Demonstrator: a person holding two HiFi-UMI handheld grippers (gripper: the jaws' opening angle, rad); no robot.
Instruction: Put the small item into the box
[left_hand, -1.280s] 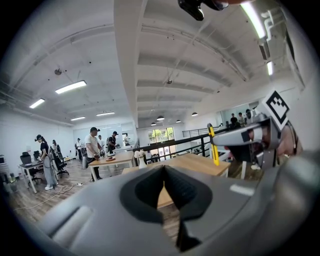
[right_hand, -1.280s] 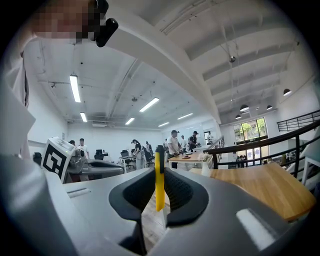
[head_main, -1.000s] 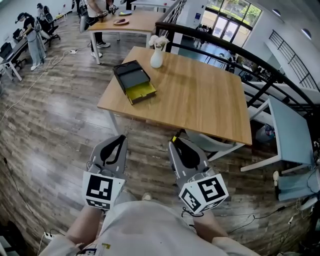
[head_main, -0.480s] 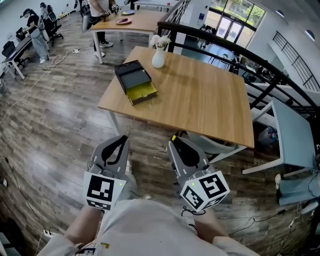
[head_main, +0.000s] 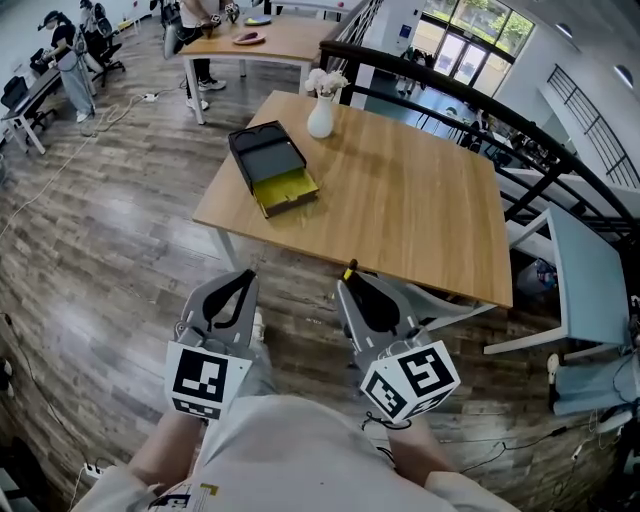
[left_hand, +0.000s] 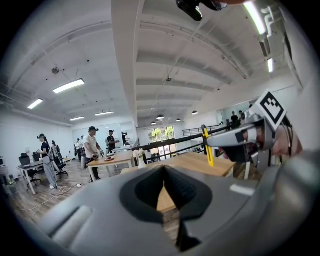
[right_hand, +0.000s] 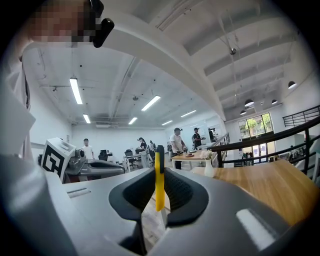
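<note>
The carrying step is in hand, I judge: the right gripper (head_main: 351, 284) is clamped on the small item (right_hand: 159, 182), a thin yellow strip with a dark tip that stands upright between its jaws. The left gripper (head_main: 243, 280) is closed on nothing. The box (head_main: 270, 165) lies on the table (head_main: 420, 220), well apart from both grippers, with its yellow-green compartment showing. The next move calls for bringing the item over that compartment and releasing it

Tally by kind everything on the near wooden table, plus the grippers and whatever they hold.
grippers: 2 (left gripper, right gripper)
thin yellow item, clamped in the right gripper: 1
black-and-yellow box on the table: 1
white vase with flowers on the table: 1
Total: 5
</note>
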